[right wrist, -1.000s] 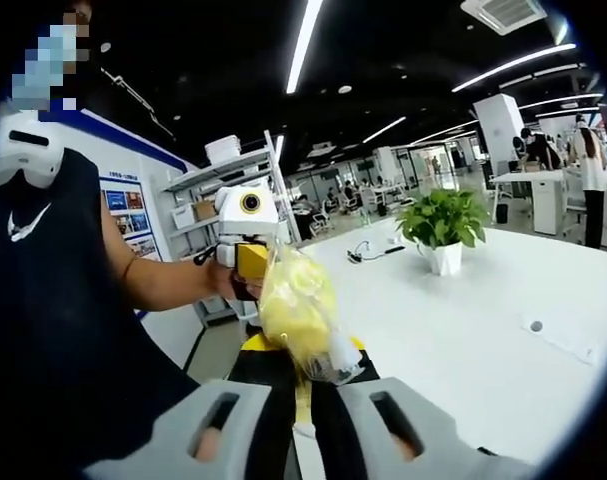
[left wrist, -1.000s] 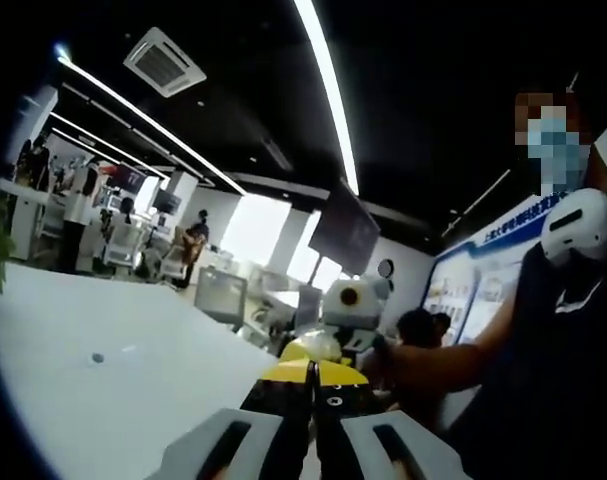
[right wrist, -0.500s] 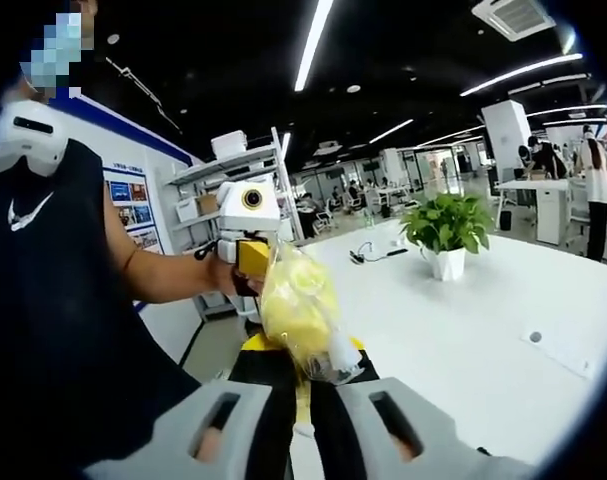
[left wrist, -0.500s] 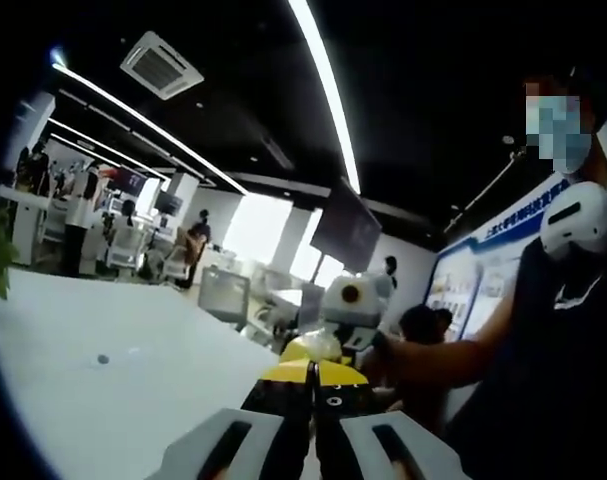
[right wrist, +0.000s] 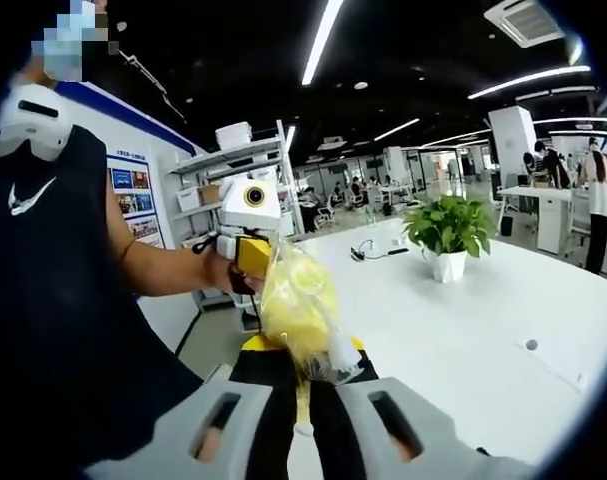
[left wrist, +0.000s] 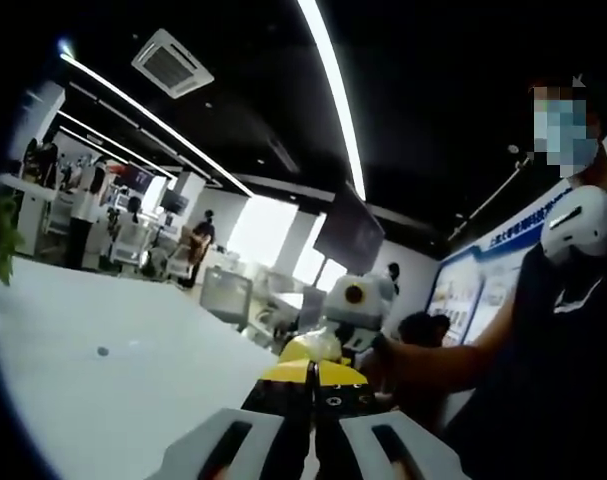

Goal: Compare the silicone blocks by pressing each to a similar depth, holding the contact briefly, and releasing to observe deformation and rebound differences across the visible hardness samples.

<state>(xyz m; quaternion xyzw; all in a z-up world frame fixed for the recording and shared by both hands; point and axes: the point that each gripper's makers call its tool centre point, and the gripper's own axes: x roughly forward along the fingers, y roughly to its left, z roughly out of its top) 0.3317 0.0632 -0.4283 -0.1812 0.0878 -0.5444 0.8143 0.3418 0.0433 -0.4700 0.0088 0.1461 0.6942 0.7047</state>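
A clear plastic bag (right wrist: 298, 305) with pale yellow contents hangs in the air between both grippers. My right gripper (right wrist: 303, 368) is shut on the bag's near end, and the jaws stand together around it. The left gripper (right wrist: 251, 258) comes in from the left in a person's hand, and its yellow tips meet the bag's far end. In the left gripper view my left gripper (left wrist: 313, 371) shows its jaws closed to a thin seam, with the bag (left wrist: 313, 347) right at the tips. The right gripper (left wrist: 331, 335) sits just behind the bag. No separate silicone blocks can be made out.
A wide white table (right wrist: 463, 320) lies below, with a potted plant (right wrist: 445, 225), a cable (right wrist: 373, 250) and a small round disc (right wrist: 528, 345) on it. The person in a dark top (right wrist: 53, 300) stands close at the left. Shelving (right wrist: 233, 165) stands behind.
Both views have drifted slightly with the hands. The bag stays held between the two shut grippers in the same pose.
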